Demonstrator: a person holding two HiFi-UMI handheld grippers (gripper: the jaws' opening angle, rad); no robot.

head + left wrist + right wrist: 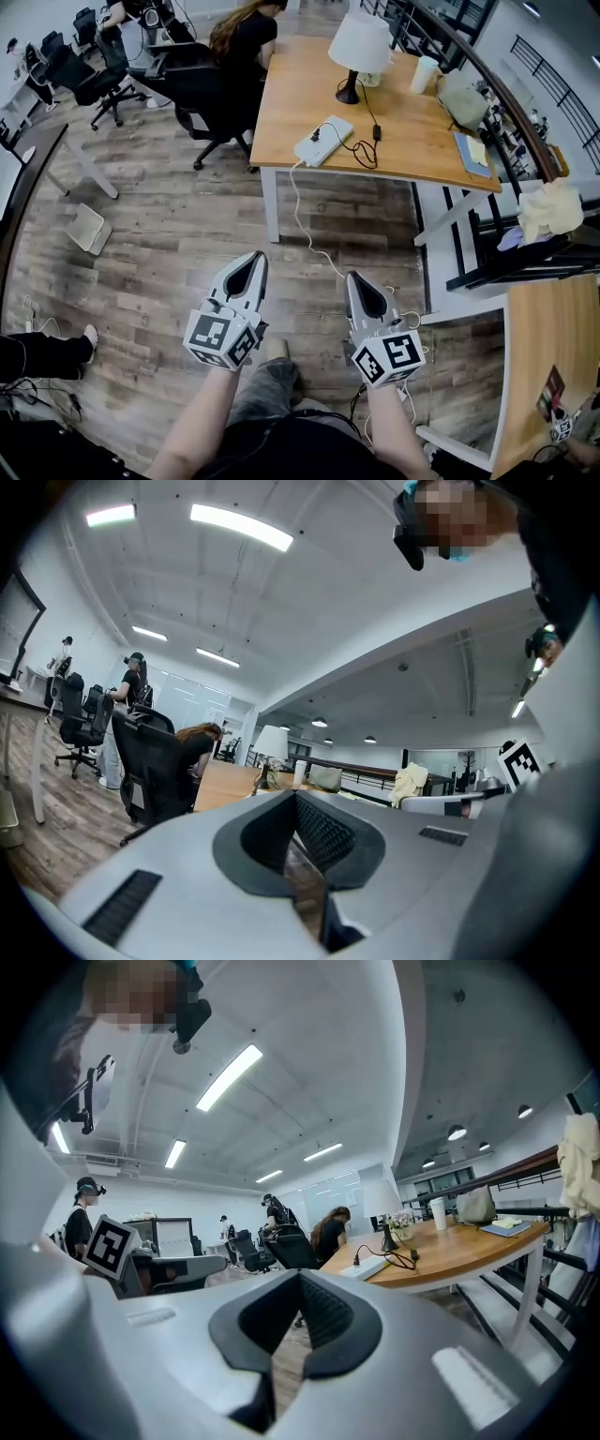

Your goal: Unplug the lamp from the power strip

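- The step in hand looks to be the approach. The person is holding both grippers out level over the wood-plank floor [169, 253], well apart from the orange-brown wooden tabletop [422, 141], and nothing on it is being touched.
- The grey plastic left gripper [254, 261] is showing its ribbed black pads pressed together, with nothing between them.
- The matching right gripper [359, 281] is likewise closed and empty.
- The lamp [359, 45] has a white conical fabric shade on a slim black stem and a round black base. It is standing towards the far side of the tabletop.
- Its thin black cord [361, 155] is looping limply across the wood to the white rectangular plastic power strip [323, 141], which is lying near the front edge.
- The small black plug [316, 137] seems to be sitting in the strip, so the unplugging is not yet begun.
- The strip's own white cable [300, 202] is hanging off the edge and trailing down to the floor.
- The next move is calling for closing in on the tabletop and opening one gripper's jaws to pinch the hard, smooth plug body rather than the soft cord.
- The strip looks light and slippery on the wood, so the other gripper is probably needed to pin it down while the plug is being pulled straight out.
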